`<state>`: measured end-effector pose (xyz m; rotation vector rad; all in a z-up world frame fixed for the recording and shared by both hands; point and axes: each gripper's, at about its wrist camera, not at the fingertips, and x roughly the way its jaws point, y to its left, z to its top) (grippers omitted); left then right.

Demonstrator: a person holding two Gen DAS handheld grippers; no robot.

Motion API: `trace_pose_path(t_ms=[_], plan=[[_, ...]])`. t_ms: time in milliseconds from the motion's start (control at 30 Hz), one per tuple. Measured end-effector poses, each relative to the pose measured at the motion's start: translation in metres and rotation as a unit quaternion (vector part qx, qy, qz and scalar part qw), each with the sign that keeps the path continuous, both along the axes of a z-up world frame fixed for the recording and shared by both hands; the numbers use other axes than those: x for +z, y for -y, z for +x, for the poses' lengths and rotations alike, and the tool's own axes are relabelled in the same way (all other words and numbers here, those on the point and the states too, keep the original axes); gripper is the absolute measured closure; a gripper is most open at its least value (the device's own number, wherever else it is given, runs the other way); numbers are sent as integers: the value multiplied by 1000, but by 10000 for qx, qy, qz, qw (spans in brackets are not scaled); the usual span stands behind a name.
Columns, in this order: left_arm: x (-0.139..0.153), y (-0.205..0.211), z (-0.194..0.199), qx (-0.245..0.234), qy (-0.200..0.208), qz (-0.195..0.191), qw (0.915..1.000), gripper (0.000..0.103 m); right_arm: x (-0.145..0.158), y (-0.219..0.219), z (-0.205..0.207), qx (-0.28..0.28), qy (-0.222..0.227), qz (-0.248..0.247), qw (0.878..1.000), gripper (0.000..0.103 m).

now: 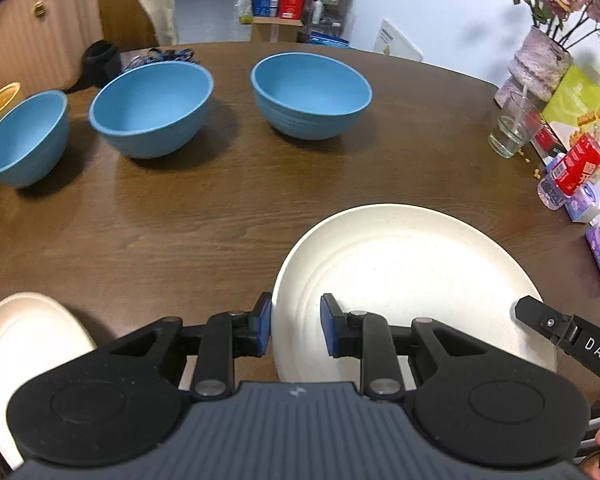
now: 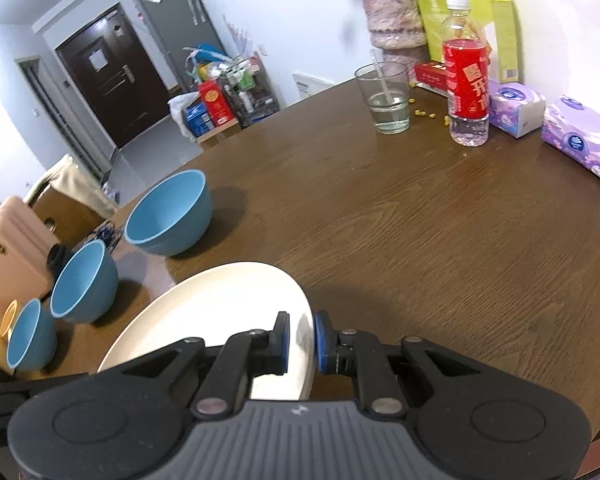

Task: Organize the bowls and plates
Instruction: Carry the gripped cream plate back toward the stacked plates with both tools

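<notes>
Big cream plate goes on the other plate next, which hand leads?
Left, probably: the second plate lies beside the left gripper; the right gripper sits across the big plate from it.

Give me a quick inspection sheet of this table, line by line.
Surface: brown wooden table.
Job's things: three blue bowls apart in a row; cream plate; second plate.
Clutter: glass, bottle, tissue packs, vase.
Grippers: right gripper shut on cream plate's rim; left gripper straddles opposite rim, grip unclear.
Cables: nothing certain; a blue strap behind bowls.
Surroundings: door, stocked cart.
</notes>
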<state>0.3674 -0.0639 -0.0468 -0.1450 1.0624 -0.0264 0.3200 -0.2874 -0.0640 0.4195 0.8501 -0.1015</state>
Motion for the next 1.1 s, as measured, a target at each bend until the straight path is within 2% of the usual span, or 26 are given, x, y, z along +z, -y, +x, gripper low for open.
trace_pose_path(t_ms=[567, 1100], plan=[[2, -10, -50, 670, -74, 30, 9977, 77, 2, -6, -19, 666, -23, 49, 9978, 90], [2, -37, -93, 1388, -96, 86, 9902, 77, 3, -34, -29, 1382, 13, 133, 9903, 90]])
